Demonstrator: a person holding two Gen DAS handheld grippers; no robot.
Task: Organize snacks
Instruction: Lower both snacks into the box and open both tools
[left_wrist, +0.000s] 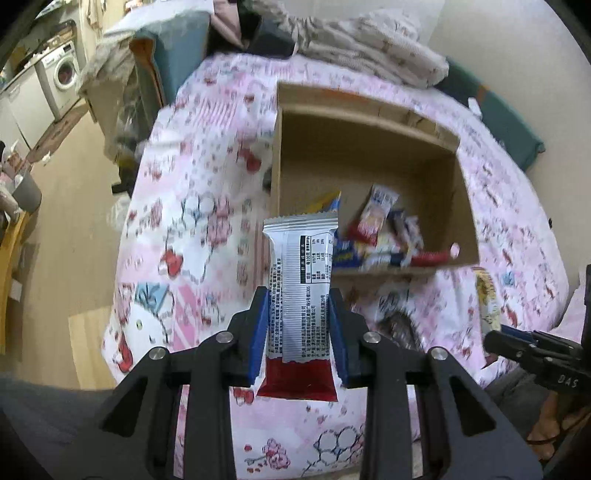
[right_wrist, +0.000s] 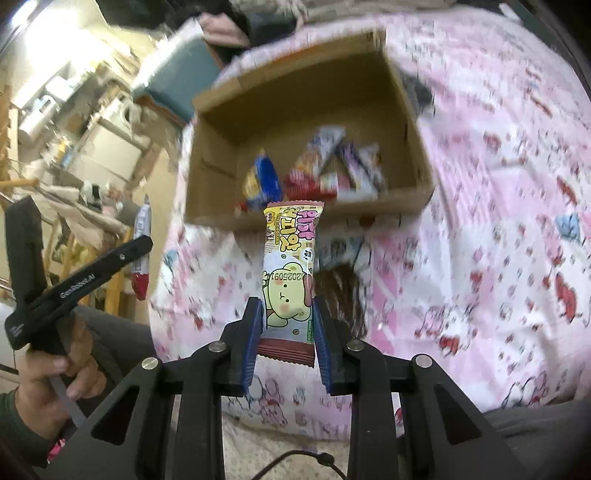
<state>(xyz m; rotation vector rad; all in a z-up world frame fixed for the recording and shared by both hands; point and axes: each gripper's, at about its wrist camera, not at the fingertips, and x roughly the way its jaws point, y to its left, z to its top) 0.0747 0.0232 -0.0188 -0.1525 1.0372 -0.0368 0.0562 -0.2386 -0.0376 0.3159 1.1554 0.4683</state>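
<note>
We judge both snacks light, crinkly and slippery: the left gripper (left_wrist: 297, 314) pinches the silver-and-red bar (left_wrist: 300, 295) low across its width, the right gripper (right_wrist: 288, 325) the cartoon wafer pack (right_wrist: 290, 273), near the cardboard box (left_wrist: 369, 147) on the bed (left_wrist: 192, 221).

Home bedroom: bed w/ pink cartoon sheet (left_wrist: 177, 229), washing machine (left_wrist: 64, 74) nearby.

Silver-and-red snack wrapper (left_wrist: 300, 295) between blue fingers (left_wrist: 258, 332); pastel cartoon-printed wrapper (right_wrist: 290, 273) with brown ends; brown cardboard box (left_wrist: 463, 206); pink cartoon-patterned bedsheet (left_wrist: 184, 229).
</note>
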